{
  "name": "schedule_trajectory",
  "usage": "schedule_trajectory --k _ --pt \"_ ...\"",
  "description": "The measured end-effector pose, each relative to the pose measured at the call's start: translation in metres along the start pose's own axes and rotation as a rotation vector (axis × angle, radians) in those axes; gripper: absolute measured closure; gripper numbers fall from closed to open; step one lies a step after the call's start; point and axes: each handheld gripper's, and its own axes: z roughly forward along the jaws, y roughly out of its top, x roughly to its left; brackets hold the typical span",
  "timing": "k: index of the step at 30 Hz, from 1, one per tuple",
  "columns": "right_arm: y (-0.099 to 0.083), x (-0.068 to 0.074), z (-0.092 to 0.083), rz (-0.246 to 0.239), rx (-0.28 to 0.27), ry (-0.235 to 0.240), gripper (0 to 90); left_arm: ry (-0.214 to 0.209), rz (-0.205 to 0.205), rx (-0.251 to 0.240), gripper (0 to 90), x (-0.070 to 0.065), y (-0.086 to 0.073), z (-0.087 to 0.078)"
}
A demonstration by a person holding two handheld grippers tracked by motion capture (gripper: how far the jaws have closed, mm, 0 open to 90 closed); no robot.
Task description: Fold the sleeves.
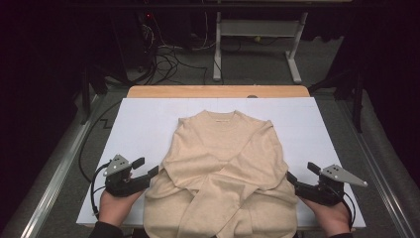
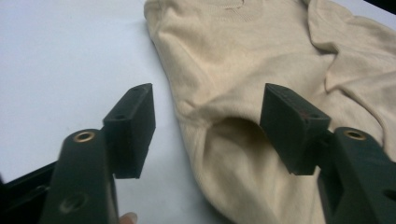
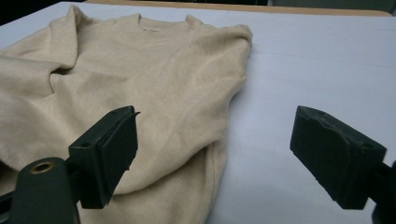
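Soft beige knit sweater (image 1: 225, 168), sleeves crossed, on smooth white board (image 1: 143, 124).

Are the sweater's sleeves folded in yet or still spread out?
Folded in. On the sweater both sleeves lie crossed over the front of the body, none stretching out onto the white sheet.

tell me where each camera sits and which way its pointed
High view: fixed above the person's side, looking forward and down on the white table; both hands show, with the left gripper and right gripper.
Left gripper view: rides the left gripper, looking between its open jaws at the sweater edge.
Right gripper view: rides the right gripper, jaws open, facing the sweater's other side and collar.
Shared: all three show the beige sweater on the white table.
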Motion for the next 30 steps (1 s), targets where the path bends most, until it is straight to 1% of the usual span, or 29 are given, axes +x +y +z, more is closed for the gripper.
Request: schedule_trajectory --k 2,3,4,6,8,9,11,13,14,15,16,18,20,21,24,26,30 --pt "0.003 -0.002 0.003 0.001 -0.001 0.001 13.8 0.005 0.013 -0.007 34.7 0.000 0.008 0.004" --pt "0.004 -0.002 0.006 0.005 -0.005 0.003 11.9 0.012 0.015 -0.008 30.5 0.000 0.011 0.005" --pt "0.005 -0.003 0.007 0.005 -0.005 0.002 10.4 0.011 0.018 -0.010 28.4 0.001 0.015 0.007" --pt "0.008 -0.004 0.012 0.002 -0.004 0.004 7.1 -0.001 0.019 -0.018 28.2 0.002 0.022 0.010" --pt "0.011 -0.005 0.017 -0.001 0.002 -0.006 1.3 0.009 0.020 -0.024 20.8 0.004 0.029 0.013" --pt "0.013 -0.005 0.019 -0.003 0.000 -0.008 0.2 0.005 0.016 -0.031 18.3 0.005 0.032 0.013" --pt "0.016 -0.005 0.022 -0.011 -0.001 -0.014 0.1 0.010 0.008 -0.051 14.6 0.007 0.038 0.014" --pt "0.020 -0.005 0.025 -0.024 -0.009 -0.022 0.1 0.025 0.021 -0.060 12.7 0.009 0.043 0.015" --pt "0.022 -0.005 0.027 -0.029 -0.009 -0.022 0.1 0.028 0.025 -0.059 8.5 0.010 0.046 0.016" --pt "0.025 -0.005 0.028 -0.032 -0.009 -0.023 0.1 0.024 0.028 -0.050 3.3 0.011 0.049 0.018" --pt "0.027 -0.005 0.030 -0.036 -0.010 -0.023 0.1 0.019 0.030 -0.047 0.0 0.012 0.051 0.019" --pt "0.031 -0.006 0.032 -0.043 -0.008 -0.026 0.2 0.021 0.054 -0.056 0.0 0.012 0.053 0.022" --pt "0.036 -0.005 0.035 -0.047 -0.007 -0.024 0.2 0.012 0.060 -0.068 0.0 0.012 0.055 0.024" --pt "0.038 -0.005 0.037 -0.051 -0.008 -0.023 0.1 0.008 0.060 -0.072 0.0 0.013 0.055 0.026" --pt "0.045 -0.003 0.040 -0.059 -0.022 -0.022 0.2 -0.002 0.041 -0.072 0.0 0.014 0.056 0.030" --pt "0.048 -0.002 0.042 -0.065 -0.026 -0.023 0.2 -0.003 0.037 -0.071 0.0 0.014 0.056 0.033" --pt "0.052 -0.004 0.050 -0.064 -0.023 -0.028 0.2 -0.010 0.023 -0.056 0.0 0.016 0.059 0.041"
